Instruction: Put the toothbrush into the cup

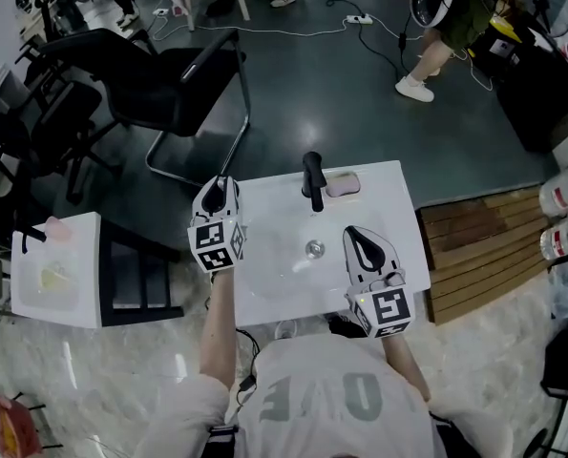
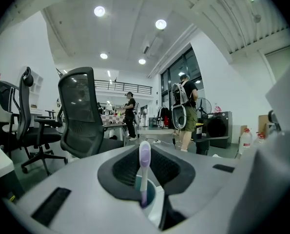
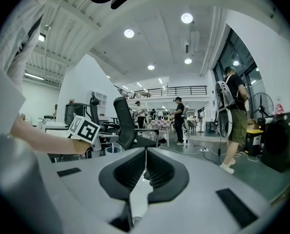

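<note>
A toothbrush (image 2: 144, 169) with a pale purple head stands upright between the jaws of my left gripper (image 2: 144, 155), which is shut on its handle. Just below it is a cup (image 2: 152, 200) with a teal inside, and the handle's lower end shows against the cup's mouth. In the head view the left gripper (image 1: 220, 189) hangs over the left rim of the white sink (image 1: 389, 208) and hides the cup. From the right gripper view the cup (image 3: 112, 150) stands under the left gripper's marker cube (image 3: 84, 129). My right gripper (image 1: 360, 238) sits over the sink's right side, shut and holding nothing (image 3: 145, 150).
A black faucet (image 1: 313, 179) and a pink soap (image 1: 342, 184) stand at the sink's back edge, with the drain (image 1: 314, 249) in the middle. A black chair (image 1: 169, 84) is behind on the left, a white side table (image 1: 54, 270) to the left, a wooden platform (image 1: 484, 246) to the right.
</note>
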`<state>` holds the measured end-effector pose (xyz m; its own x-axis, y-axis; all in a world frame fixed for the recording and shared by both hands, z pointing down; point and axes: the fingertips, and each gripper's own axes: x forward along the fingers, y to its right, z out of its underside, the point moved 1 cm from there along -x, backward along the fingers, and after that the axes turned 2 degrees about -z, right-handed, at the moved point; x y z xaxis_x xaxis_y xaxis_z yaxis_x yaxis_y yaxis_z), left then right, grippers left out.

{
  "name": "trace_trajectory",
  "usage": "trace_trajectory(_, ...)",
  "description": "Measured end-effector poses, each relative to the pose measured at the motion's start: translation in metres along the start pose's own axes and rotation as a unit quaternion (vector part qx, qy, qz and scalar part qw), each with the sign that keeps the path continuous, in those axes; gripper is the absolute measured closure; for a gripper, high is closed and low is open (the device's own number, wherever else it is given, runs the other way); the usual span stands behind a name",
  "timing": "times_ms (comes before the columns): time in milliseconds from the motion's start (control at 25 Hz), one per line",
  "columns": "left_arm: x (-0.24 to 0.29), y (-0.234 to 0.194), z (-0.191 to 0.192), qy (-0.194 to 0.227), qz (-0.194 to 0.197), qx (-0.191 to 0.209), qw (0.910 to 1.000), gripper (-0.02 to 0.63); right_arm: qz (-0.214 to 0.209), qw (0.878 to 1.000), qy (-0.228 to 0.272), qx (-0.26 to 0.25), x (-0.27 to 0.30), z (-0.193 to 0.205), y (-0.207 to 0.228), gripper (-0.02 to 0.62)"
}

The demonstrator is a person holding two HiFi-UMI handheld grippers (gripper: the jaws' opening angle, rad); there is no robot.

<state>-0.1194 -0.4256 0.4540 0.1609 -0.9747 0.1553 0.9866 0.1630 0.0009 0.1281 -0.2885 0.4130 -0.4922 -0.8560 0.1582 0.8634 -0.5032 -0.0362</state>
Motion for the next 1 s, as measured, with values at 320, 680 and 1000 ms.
trace_trajectory(320, 0.000, 0.000, 0.016, -0.019, 0.006, 0.002, 0.9998, 0.532, 0.003, 1.000, 0.002, -0.004, -0.003, -0.002, 0.004, 0.563)
trace_trajectory(680, -0.002, 0.003, 0.022, -0.020, 0.006, 0.005, 0.9998, 0.531, 0.004, 1.000, 0.003, -0.004, -0.007, -0.001, 0.005, 0.563)
trace_trajectory(1000, -0.002, 0.006, 0.006, 0.003, 0.008, 0.005, 1.0000, 0.466, -0.003, 1.000, 0.009, -0.004, -0.008, -0.003, 0.002, 0.563)
